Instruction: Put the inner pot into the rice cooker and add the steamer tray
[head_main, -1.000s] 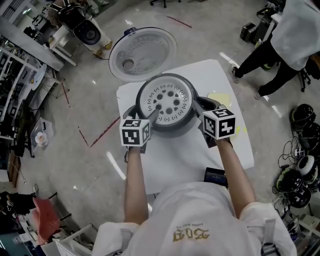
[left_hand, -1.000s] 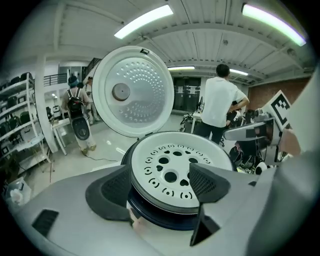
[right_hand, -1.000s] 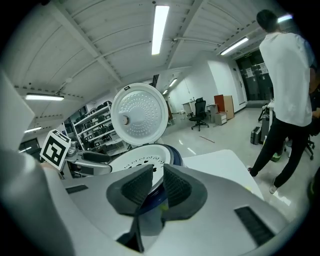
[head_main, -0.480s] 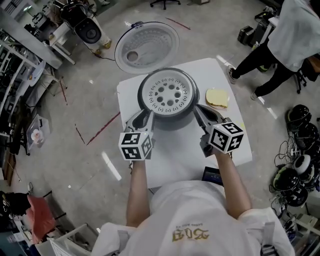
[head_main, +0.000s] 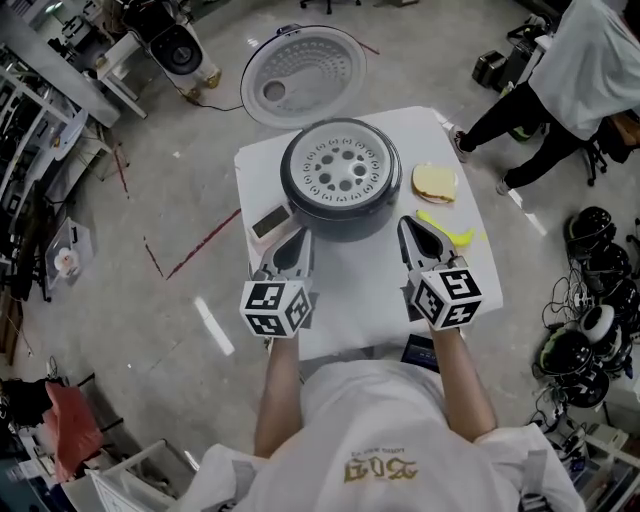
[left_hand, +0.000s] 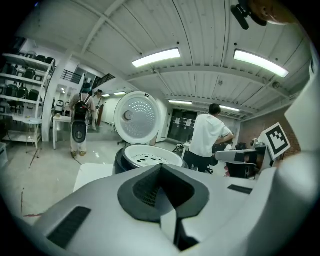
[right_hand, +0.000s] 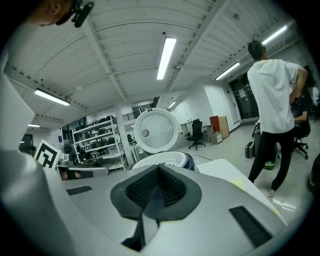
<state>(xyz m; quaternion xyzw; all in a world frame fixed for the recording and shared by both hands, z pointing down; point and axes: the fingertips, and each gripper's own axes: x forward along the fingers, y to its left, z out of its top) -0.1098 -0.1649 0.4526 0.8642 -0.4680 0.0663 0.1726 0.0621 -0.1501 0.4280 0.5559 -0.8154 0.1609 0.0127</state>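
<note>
Cooker: rice cooker (head_main: 338, 218) on the white table (head_main: 350, 310), lid (head_main: 305, 62) open behind it.
Tray: steamer tray (head_main: 340, 168) seated in the cooker's top.
Left gripper (head_main: 298, 238): in front of the cooker, apart from it; I see its jaws have just been closing, now together, nothing between.
Right gripper (head_main: 408, 226): in front of the cooker, jaws together, empty.

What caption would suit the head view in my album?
Steamer tray sits in the open rice cooker; left claw and right claw, both shut and empty, hover in front.
</note>
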